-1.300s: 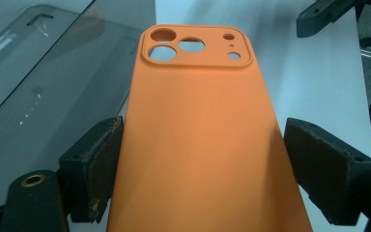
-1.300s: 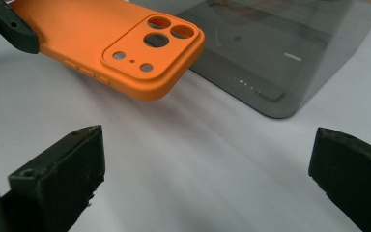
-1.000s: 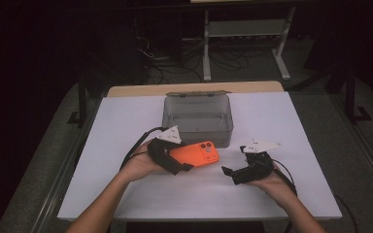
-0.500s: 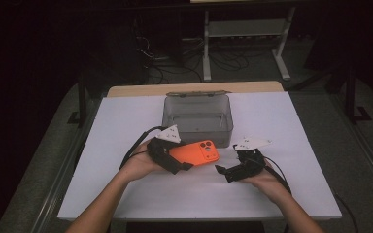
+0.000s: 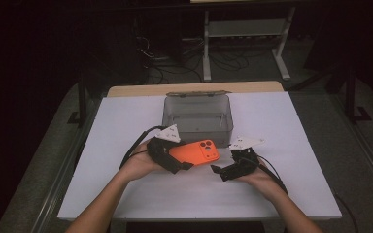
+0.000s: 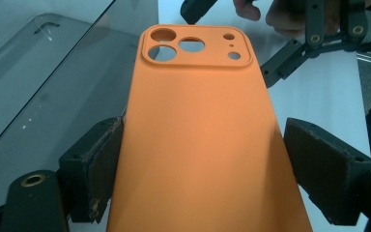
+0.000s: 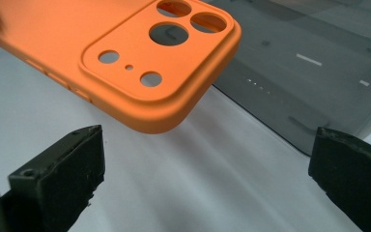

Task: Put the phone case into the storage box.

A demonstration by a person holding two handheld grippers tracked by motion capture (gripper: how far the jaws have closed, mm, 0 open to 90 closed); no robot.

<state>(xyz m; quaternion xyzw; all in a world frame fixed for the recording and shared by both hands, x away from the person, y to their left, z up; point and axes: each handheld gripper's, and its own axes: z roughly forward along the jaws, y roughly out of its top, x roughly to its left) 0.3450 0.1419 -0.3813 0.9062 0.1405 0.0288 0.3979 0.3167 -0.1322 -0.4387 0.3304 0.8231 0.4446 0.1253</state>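
At frame centre, the left gripper (image 5: 179,164) stays put, its jaws clamped on the orange phone case (image 5: 195,152), lifted just in front of the clear box (image 5: 197,114). The right gripper (image 5: 218,171), jaws spread wide and holding nothing, has slid left since the earlier frames and now sits just right of the case's camera end.

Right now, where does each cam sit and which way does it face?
High view: above the person's side, facing forward and down on the white table; both forearms, left gripper, right gripper.
Left gripper view: rides that gripper, looks along the orange phone case clamped between its pads; right gripper beyond.
Right gripper view: faces the case's camera end; own jaws apart.
Shared: the case and the clear plastic box.
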